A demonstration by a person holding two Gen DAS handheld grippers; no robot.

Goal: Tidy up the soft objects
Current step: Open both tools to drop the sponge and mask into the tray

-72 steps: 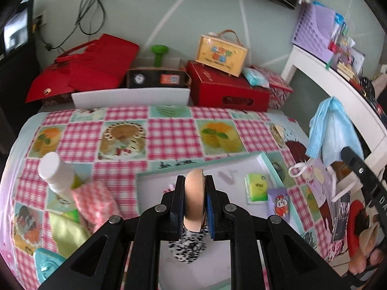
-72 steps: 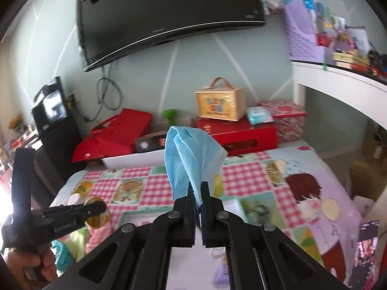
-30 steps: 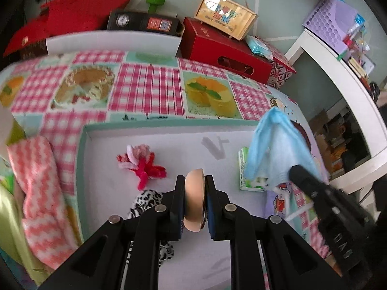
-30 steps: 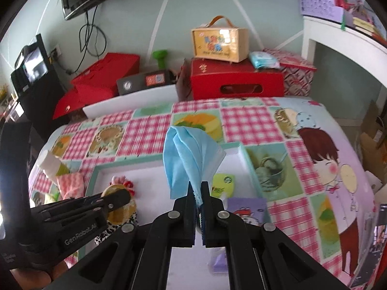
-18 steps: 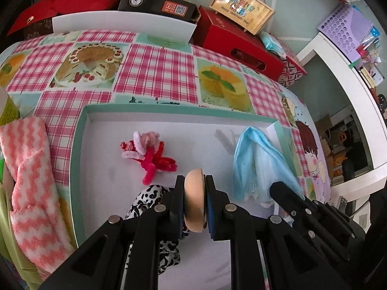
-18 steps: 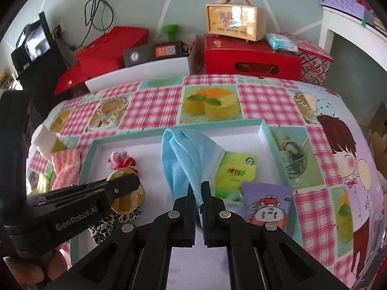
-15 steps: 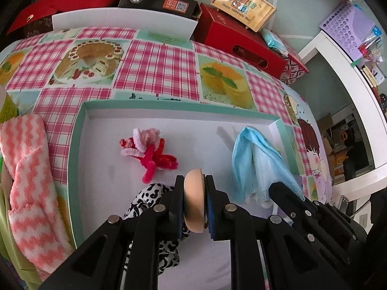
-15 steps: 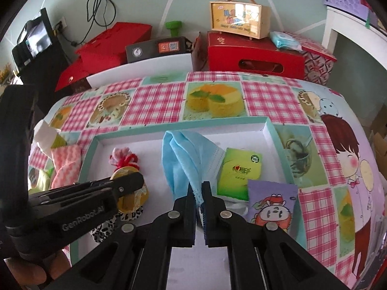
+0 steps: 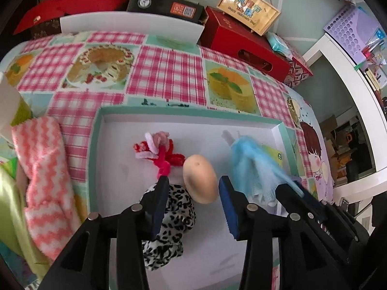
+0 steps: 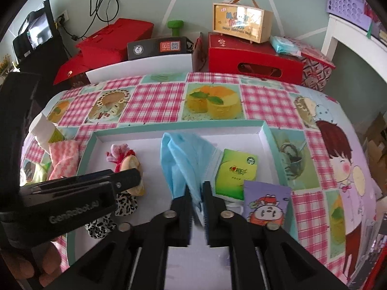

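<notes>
Both grippers are opening: the left gripper (image 9: 191,186) is letting the tan puff (image 9: 199,178) drop mid-tray (image 9: 95,130); the right gripper (image 10: 194,193), barely parted, seemingly no longer pinching the blue mask (image 10: 183,159) near the tray's right edge; both should be lifting straight up

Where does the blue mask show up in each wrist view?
Left wrist: blue mask right of centre, in the white tray, beside the right gripper.
Right wrist: centre, between that gripper's opening jaws.
Shared landmark: green packet, right of the mask.
</notes>
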